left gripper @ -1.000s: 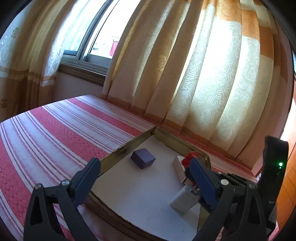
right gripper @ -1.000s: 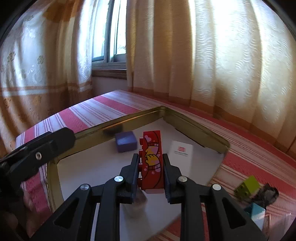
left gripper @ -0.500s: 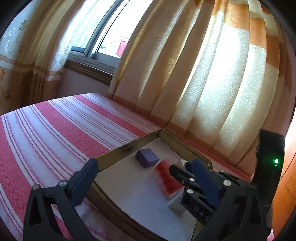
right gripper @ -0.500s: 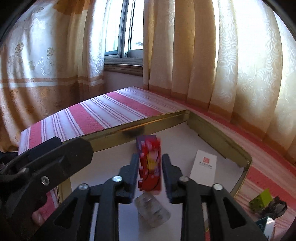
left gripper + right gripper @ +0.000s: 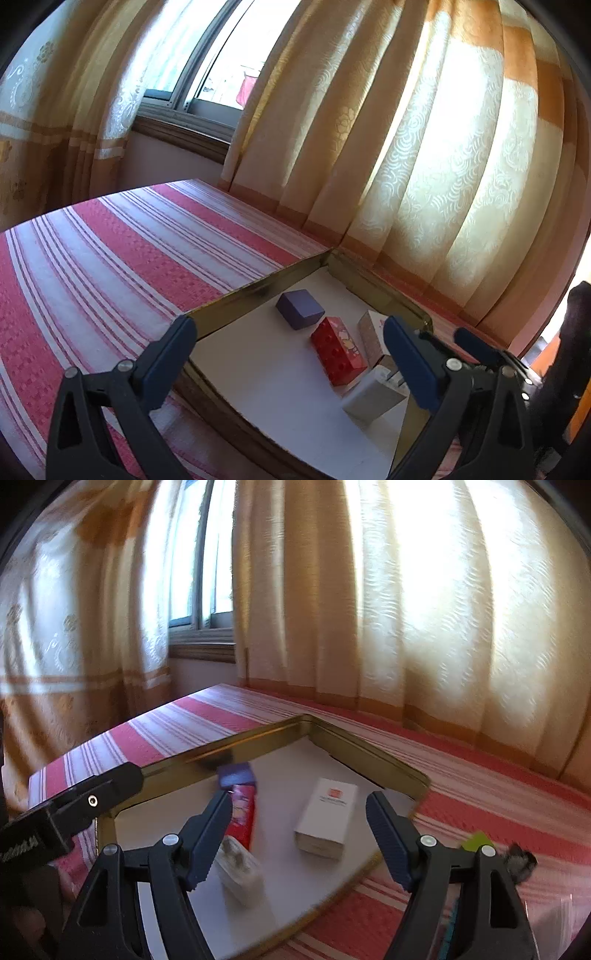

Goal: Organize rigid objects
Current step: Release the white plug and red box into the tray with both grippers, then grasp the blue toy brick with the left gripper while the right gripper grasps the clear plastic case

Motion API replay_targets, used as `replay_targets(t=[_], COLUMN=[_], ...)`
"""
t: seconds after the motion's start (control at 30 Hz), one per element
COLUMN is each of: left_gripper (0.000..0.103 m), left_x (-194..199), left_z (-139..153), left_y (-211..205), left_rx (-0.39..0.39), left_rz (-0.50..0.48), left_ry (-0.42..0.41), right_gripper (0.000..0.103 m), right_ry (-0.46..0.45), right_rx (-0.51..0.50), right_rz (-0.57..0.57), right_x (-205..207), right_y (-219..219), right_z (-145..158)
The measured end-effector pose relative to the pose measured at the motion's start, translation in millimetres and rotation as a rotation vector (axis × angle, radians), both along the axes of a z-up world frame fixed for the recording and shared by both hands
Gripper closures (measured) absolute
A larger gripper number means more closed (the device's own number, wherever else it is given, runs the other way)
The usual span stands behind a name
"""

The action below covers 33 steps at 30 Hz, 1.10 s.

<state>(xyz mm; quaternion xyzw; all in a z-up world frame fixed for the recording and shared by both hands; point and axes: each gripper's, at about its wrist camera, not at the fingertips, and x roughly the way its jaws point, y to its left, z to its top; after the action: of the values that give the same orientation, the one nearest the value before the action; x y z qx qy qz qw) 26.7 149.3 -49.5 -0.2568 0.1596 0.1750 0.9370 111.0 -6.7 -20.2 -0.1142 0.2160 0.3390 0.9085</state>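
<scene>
A gold-rimmed tray (image 5: 258, 291) with a white floor lies on the striped cloth. On its floor are a purple block (image 5: 300, 308), a red printed brick (image 5: 338, 350), a white box (image 5: 371, 334) and a white adapter (image 5: 373, 397). My right gripper (image 5: 299, 812) hangs over the tray's near side, its jaws opening with nothing between them. The red brick (image 5: 243, 816) lies flat just beside its left finger, free of the pads. My left gripper (image 5: 288, 350) stands open at the tray's near edge, holding nothing. The purple block (image 5: 236, 775) sits behind the brick.
Outside the tray, on the red-striped cloth (image 5: 498, 805) at the right, lie a green block (image 5: 476, 840) and a dark object (image 5: 521, 860). Curtains and a window close off the far side. One finger of the left gripper (image 5: 92, 794) reaches in from the left.
The right gripper has opened and let go of the red brick, which now lies flat on the tray floor. The right gripper has drawn back a little. The left gripper has stayed put.
</scene>
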Motion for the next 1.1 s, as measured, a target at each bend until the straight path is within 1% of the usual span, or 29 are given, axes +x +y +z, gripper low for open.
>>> replay_targets(t=[0.13, 0.23, 0.37, 0.53, 0.63, 0.77, 0.87, 0.97, 1.1], left_gripper=[0.000, 0.000, 0.000, 0.000, 0.000, 0.000, 0.000, 0.000, 0.000], left_x=[2, 2, 1, 7, 10, 16, 31, 49, 77], left_z=[3, 7, 13, 17, 22, 30, 32, 28, 20], left_y=[-7, -15, -32, -60, -79, -105, -135, -163, -196], left_rx=[0.048, 0.097, 0.177, 0.235, 0.267, 0.295, 0.324, 0.350, 0.404], left_rz=[0.004, 0.015, 0.013, -0.043, -0.080, -0.145, -0.226, -0.308, -0.377], left_ry=[0.018, 0.025, 0.013, 0.021, 0.012, 0.006, 0.031, 0.076, 0.153], right_gripper=[0.026, 0.026, 0.026, 0.026, 0.026, 0.026, 0.026, 0.026, 0.026], right_ry=[0.025, 0.022, 0.014, -0.006, -0.036, -0.069, -0.078, -0.056, 0.002], right_rx=[0.019, 0.017, 0.015, 0.011, 0.010, 0.014, 0.026, 0.030, 0.060], right_rz=[-0.024, -0.033, -0.042, -0.071, -0.107, -0.202, -0.322, -0.438, -0.515], right_x=[1, -1, -4, -7, -12, -13, -8, 6, 21], right_y=[-17, -26, -36, -54, -77, -121, -160, -191, -225], right_z=[-2, -4, -7, -7, -4, 1, 6, 6, 3])
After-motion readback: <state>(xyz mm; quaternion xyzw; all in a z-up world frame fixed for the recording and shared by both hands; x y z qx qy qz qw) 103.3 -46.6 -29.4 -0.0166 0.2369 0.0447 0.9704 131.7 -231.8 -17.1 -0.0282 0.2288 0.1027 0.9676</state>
